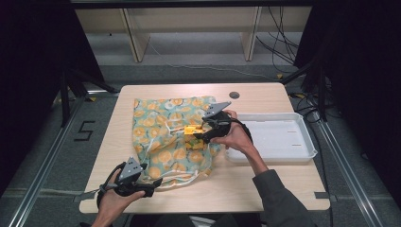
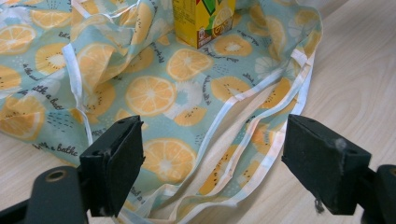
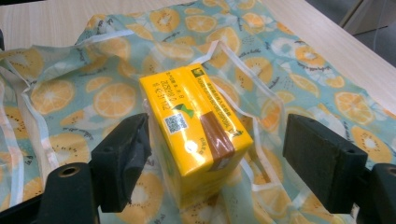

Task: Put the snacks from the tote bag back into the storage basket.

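Right tool (image 3: 217, 154): jaws wide, straddling the yellow carton (image 3: 196, 135) on the fruit-print bag (image 3: 93, 88), left jaw touching it. Left tool (image 2: 212, 163): jaws wide, empty, over the bag's near edge on the table (image 1: 265, 184).

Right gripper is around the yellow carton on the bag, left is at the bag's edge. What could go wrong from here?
1. The right gripper is open around the yellow carton, with a gap at one jaw; closing off-centre could tip it.
2. The carton sits on loose fabric of the fruit-print bag, so it may slide.
3. The left gripper is open over the bag's white straps and may catch only those.
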